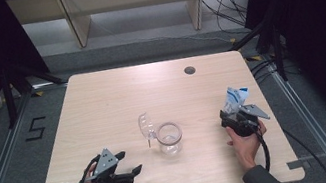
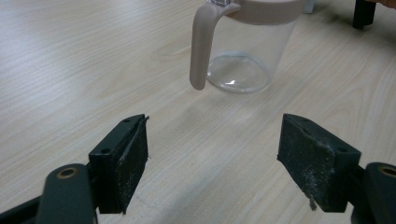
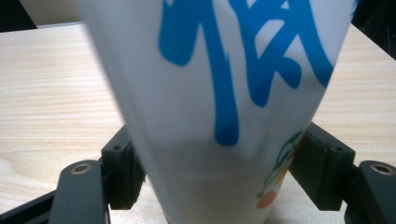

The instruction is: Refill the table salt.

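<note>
Right tongs (image 3: 219, 182) clamped on white pouch (image 3: 219, 84), left tongs (image 2: 215, 158) wide open, empty, clear jug (image 2: 243, 51) just ahead.

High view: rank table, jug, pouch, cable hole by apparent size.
1. Table, largest by far.
2. Jug, counting its raised clear lid.
3. Pouch, clamped in the right gripper; its lower part is hidden, so jug versus pouch is unsure.
4. Cable hole, smallest.
</note>
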`<state>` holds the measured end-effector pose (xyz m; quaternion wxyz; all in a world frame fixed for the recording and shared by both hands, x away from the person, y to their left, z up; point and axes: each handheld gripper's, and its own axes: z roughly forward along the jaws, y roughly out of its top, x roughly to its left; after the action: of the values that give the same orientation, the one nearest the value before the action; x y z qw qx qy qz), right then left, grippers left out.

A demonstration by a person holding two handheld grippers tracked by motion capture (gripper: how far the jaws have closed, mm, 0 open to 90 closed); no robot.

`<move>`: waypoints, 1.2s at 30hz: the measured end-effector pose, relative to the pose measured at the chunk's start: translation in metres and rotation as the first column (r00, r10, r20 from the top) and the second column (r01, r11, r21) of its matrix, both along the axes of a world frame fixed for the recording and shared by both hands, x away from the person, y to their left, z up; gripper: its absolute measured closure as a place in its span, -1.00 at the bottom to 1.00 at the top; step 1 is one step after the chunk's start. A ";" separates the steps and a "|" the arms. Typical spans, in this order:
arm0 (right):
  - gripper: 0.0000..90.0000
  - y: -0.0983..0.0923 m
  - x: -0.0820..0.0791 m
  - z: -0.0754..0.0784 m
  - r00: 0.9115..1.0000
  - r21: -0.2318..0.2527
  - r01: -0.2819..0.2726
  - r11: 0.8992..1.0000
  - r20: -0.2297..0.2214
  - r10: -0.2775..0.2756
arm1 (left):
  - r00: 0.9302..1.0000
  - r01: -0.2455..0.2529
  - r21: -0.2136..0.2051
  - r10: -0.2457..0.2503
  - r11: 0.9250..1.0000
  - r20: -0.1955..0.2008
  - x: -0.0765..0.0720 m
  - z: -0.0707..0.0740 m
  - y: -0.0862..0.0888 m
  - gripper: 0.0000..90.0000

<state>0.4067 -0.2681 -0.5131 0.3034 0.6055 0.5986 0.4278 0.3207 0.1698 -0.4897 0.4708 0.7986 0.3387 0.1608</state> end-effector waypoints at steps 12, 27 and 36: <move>-0.34 0.000 -0.001 -0.001 1.000 -0.023 0.009 1.000 -0.014 -0.009 | 1.000 -0.003 -0.001 0.003 1.000 0.001 -0.001 0.000 0.000 -0.46; -0.30 0.002 -0.001 0.000 1.000 0.006 0.023 1.000 -0.005 -0.023 | 1.000 -0.005 -0.003 0.005 1.000 -0.001 -0.001 0.001 0.000 -0.46; -0.27 0.001 0.001 0.000 0.999 -0.041 0.011 0.999 0.032 -0.009 | 1.000 -0.001 0.007 0.001 1.000 0.001 -0.001 0.001 0.000 -0.46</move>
<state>0.4080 -0.2676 -0.5134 0.3274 0.5952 0.5993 0.4235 0.3199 0.1702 -0.4885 0.4683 0.8000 0.3380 0.1625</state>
